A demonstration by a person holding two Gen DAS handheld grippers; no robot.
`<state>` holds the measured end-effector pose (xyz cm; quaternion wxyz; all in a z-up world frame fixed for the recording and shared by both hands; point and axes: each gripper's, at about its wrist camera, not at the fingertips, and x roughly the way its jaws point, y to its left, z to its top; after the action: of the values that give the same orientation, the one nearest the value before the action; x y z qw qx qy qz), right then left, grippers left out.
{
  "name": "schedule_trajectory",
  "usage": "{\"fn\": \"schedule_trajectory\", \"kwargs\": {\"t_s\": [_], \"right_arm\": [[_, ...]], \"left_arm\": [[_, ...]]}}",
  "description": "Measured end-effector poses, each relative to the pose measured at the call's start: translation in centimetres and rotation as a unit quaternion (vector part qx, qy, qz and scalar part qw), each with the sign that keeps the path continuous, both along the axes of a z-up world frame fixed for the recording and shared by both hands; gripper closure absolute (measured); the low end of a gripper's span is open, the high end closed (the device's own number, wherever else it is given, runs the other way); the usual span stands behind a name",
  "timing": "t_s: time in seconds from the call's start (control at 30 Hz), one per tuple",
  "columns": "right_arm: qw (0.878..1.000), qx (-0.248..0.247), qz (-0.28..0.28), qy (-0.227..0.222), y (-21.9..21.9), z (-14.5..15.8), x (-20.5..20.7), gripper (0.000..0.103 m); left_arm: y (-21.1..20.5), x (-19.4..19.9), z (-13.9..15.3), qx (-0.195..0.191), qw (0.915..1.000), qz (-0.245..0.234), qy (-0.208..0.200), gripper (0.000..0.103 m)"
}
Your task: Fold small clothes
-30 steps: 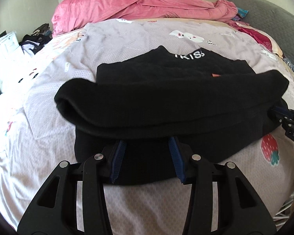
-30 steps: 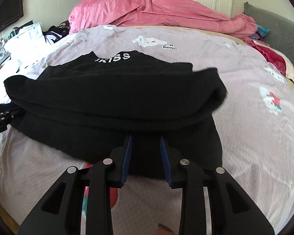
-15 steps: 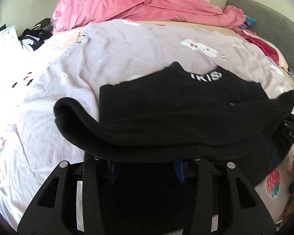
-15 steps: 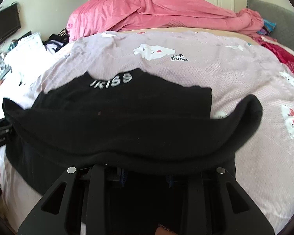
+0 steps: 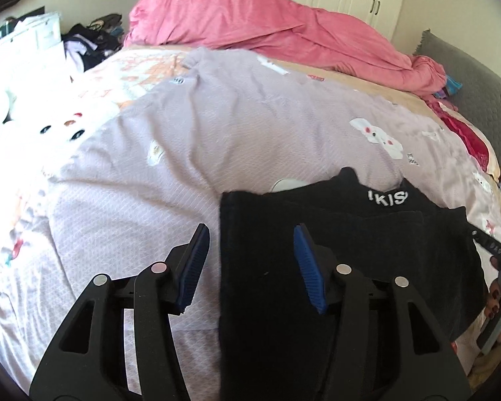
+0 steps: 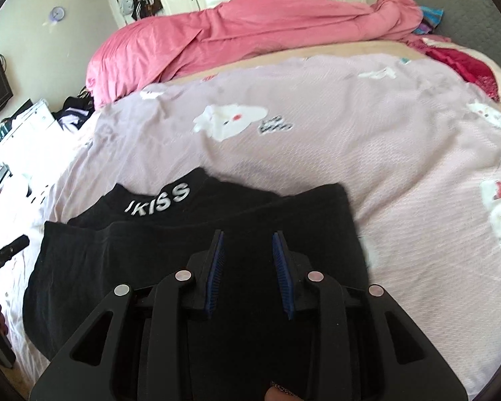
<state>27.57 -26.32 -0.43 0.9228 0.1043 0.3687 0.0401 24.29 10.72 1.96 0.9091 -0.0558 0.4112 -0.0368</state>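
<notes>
- Black garment (image 5: 350, 250) lies folded on the bed (image 5: 183, 153), lower right of the left view.
- Left claw (image 5: 250, 260) and right claw (image 6: 247, 267) have just been opening, holding nothing.
- Advice: lift both clear evenly, so the fold stays flat.

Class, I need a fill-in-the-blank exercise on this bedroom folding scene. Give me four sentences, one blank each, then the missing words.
1. The garment lying folded on the bed is ____ in colour.
2. The white letters at its collar read IKISS, ending in a double ____.
3. The heaped duvet at the far end is ____.
4. The pads of each tool are ____.

Missing words: black; S; pink; blue
</notes>
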Motion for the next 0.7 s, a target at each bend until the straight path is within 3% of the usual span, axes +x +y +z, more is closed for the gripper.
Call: {"fn": "schedule_trajectory", "kwargs": {"t_s": [0.07, 0.17, 0.23, 0.3, 0.37, 0.4, 0.43, 0.5, 0.53, 0.6, 0.7], "right_arm": [[1.0, -0.008, -0.014, -0.004, -0.9, 0.2, -0.2, 0.055], [0.999, -0.01, -0.032, 0.01, -2.6, -0.3, 0.2, 0.055], [0.999, -0.023, -0.041, 0.027, -3.2, -1.1, 0.8, 0.055], [0.997, -0.053, -0.04, 0.033, -3.0, -1.6, 1.3, 0.055], [0.997, -0.047, -0.039, 0.043, -3.1, -2.3, 1.9, 0.055], [0.998, -0.034, -0.039, 0.047, -3.4, -2.6, 2.2, 0.055], [0.998, -0.026, -0.038, 0.048, -3.5, -2.7, 2.3, 0.055], [0.998, -0.003, -0.034, 0.046, -4.2, -2.7, 2.3, 0.069], [0.999, 0.01, -0.029, 0.043, -4.3, -2.6, 2.1, 0.083], [0.999, 0.016, -0.03, 0.025, -4.4, -1.7, 1.3, 0.093], [0.999, 0.022, -0.026, -0.014, -4.5, 0.1, 0.3, 0.094]], "left_arm": [[0.6, 0.2, -0.8, -0.007, 0.9999, 0.005, 0.01, 0.058], [1.3, 0.5, -2.0, -0.028, 0.9992, 0.012, 0.025, 0.055], [1.5, 0.7, -2.5, -0.042, 0.9986, 0.013, 0.03, 0.047], [1.3, 1.2, -3.1, -0.056, 0.9978, 0.011, 0.033, 0.047], [1.0, 1.4, -3.5, -0.061, 0.9975, 0.007, 0.035, 0.047], [0.9, 1.4, -3.7, -0.061, 0.9976, 0.007, 0.033, 0.051], [0.7, 1.4, -3.8, -0.059, 0.9977, 0.005, 0.032, 0.068], [0.4, 1.2, -3.8, -0.057, 0.998, 0.0, 0.026, 0.09], [0.3, 1.0, -3.6, -0.053, 0.9984, -0.002, 0.021, 0.096], [0.6, 0.5, -2.8, -0.058, 0.9983, -0.007, 0.003, 0.099], [1.3, -0.2, -0.8, -0.067, 0.9972, -0.008, -0.033, 0.1]]}}
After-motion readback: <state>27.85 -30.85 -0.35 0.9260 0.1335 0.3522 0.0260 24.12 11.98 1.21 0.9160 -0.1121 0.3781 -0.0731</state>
